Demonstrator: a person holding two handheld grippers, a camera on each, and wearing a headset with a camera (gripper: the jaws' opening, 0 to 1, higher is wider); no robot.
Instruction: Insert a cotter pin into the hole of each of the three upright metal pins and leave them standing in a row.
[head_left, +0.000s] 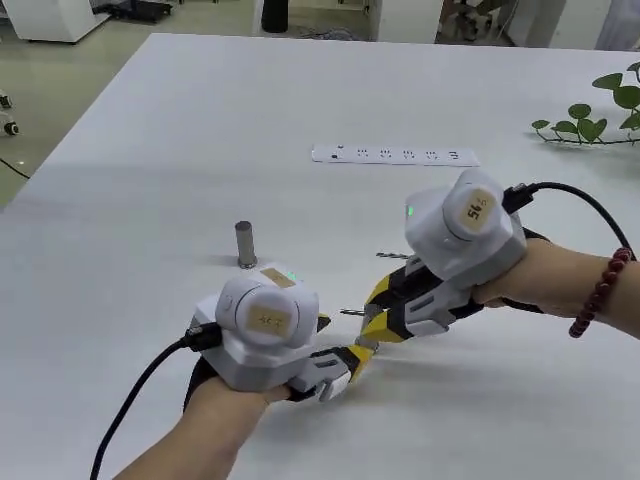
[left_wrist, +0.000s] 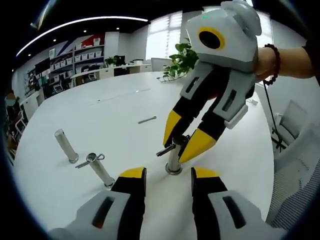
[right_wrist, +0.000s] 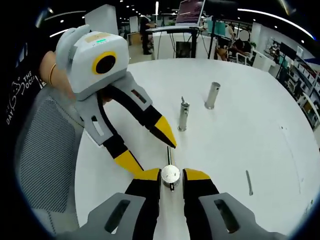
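One of three done: the pinned metal pin (left_wrist: 97, 169) has its cotter through. The second is in hand: the right gripper (left_wrist: 176, 150) is pinched in at the top of the near metal pin (left_wrist: 173, 161), clamped on the cotter pin (left_wrist: 163, 151) as far as we can tell, whose tip pokes out the far side. The left gripper (left_wrist: 168, 174) has its jaws apart, just in front of that pin's base. The bare metal pin (left_wrist: 65, 145) is still to do. The spare cotter pin (left_wrist: 146, 120) lies loose on the table (head_left: 200, 120), not in any tray.

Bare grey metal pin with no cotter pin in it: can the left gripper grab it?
Probably yes. The left gripper is open and empty, and the bare grey metal pin stands off to its side across bare white table. It must skirt the pin fitted with a cotter pin.
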